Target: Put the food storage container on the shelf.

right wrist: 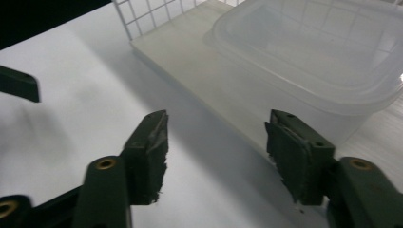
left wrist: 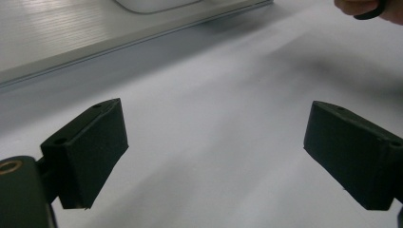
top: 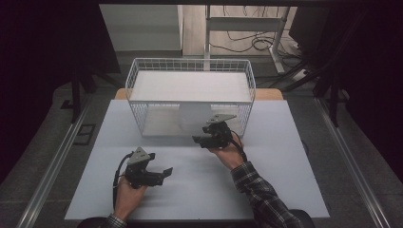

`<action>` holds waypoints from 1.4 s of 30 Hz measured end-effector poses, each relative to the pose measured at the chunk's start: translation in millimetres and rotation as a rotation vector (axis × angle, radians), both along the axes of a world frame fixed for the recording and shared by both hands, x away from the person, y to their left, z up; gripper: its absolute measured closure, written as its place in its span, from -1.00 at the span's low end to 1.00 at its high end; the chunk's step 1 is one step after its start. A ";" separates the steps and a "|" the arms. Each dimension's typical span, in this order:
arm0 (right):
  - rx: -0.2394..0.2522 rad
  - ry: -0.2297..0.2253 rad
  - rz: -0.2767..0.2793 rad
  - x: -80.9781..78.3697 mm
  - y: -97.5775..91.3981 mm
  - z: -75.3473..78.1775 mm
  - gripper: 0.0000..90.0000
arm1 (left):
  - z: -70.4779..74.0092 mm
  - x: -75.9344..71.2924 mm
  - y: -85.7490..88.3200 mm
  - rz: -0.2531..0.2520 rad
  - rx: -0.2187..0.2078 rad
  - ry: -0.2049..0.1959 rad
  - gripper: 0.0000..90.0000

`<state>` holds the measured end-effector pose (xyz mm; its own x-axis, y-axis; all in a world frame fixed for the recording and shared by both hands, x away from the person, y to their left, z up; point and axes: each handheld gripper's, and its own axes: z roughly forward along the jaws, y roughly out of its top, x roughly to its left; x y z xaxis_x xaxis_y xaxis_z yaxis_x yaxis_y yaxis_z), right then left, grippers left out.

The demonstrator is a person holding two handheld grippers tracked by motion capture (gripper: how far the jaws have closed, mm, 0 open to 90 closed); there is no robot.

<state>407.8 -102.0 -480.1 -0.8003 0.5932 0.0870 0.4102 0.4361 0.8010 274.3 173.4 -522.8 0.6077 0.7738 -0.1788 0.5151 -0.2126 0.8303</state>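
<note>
**Ana:** Nearest the high camera, what's going on?

**Ben:** Two forearms come in low. Left gripper (top: pixel 164 172) hangs over the table (top: pixel 285 190), well in front of the wire basket (top: pixel 142 76), jaws spread wide with nothing between them.

**Ana:** And the other one?

**Ben:** Right gripper (top: pixel 198 140) sits just in front of the basket's open side, jaws parted and empty, not pressing on anything.

**Ana:** Where's the container?

**Ben:** Clear plastic container (right wrist: pixel 304 52) stands inside the basket on its lower board (right wrist: pixel 204 80), near the front edge, lid on. It's just beyond the right gripper's pads (right wrist: pixel 294 156), not touching them.

**Ana:** Anything above it?

**Ben:** A white shelf (top: pixel 190 86) lies across the basket's top.
</note>
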 end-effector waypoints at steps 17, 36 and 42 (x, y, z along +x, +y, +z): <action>-0.006 -0.037 0.020 -19.1 -14.4 6.3 -0.68 | 1.0 -0.3 0.4 0.001 0.007 -0.003 -0.85; -0.031 -0.038 0.008 -38.5 -33.3 6.3 -0.90 | 5.3 -2.1 6.4 0.008 0.007 -0.013 -0.84; -0.027 -0.030 0.001 -44.6 -40.4 7.4 -0.91 | 6.7 -3.5 7.7 0.008 0.008 -0.014 -0.84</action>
